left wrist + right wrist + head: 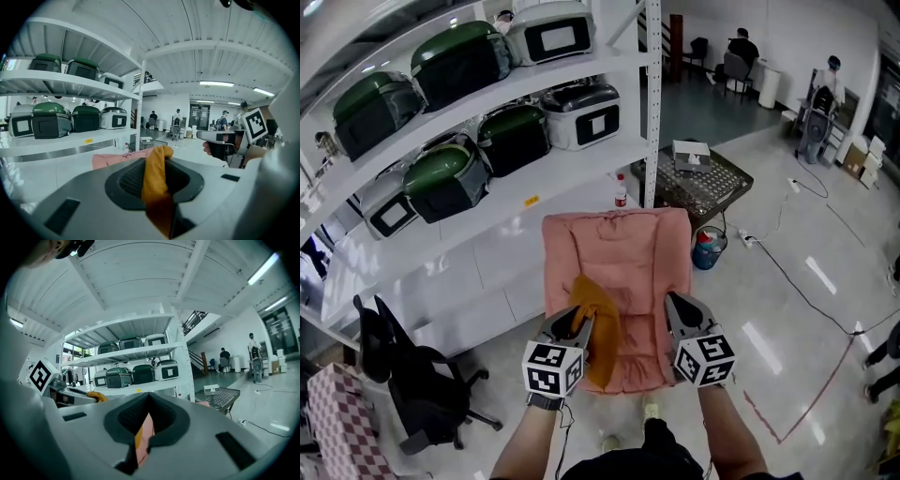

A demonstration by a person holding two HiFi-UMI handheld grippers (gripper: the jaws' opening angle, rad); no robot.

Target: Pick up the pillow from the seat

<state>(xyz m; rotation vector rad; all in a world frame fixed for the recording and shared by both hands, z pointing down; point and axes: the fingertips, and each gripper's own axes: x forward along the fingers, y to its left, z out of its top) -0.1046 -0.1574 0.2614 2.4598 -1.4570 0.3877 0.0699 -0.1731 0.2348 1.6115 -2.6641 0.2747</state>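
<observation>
The orange pillow (600,339) hangs limp from my left gripper (580,321), which is shut on its upper end just above the pink padded seat (619,248). In the left gripper view the orange pillow (156,177) fills the gap between the jaws, with the pink seat (115,160) behind it. My right gripper (675,307) hovers over the seat's right side with its jaws shut and nothing held. In the right gripper view its pads (165,420) meet, only a sliver of pink and orange shows past them, and the pillow (97,395) shows at the left.
A white shelf rack (649,103) with several green and white cases (455,61) stands behind and to the left. A black office chair (417,375) is at the left, and a mesh cart (703,183) and blue bucket (707,248) behind the seat. A cable (797,281) runs across the floor.
</observation>
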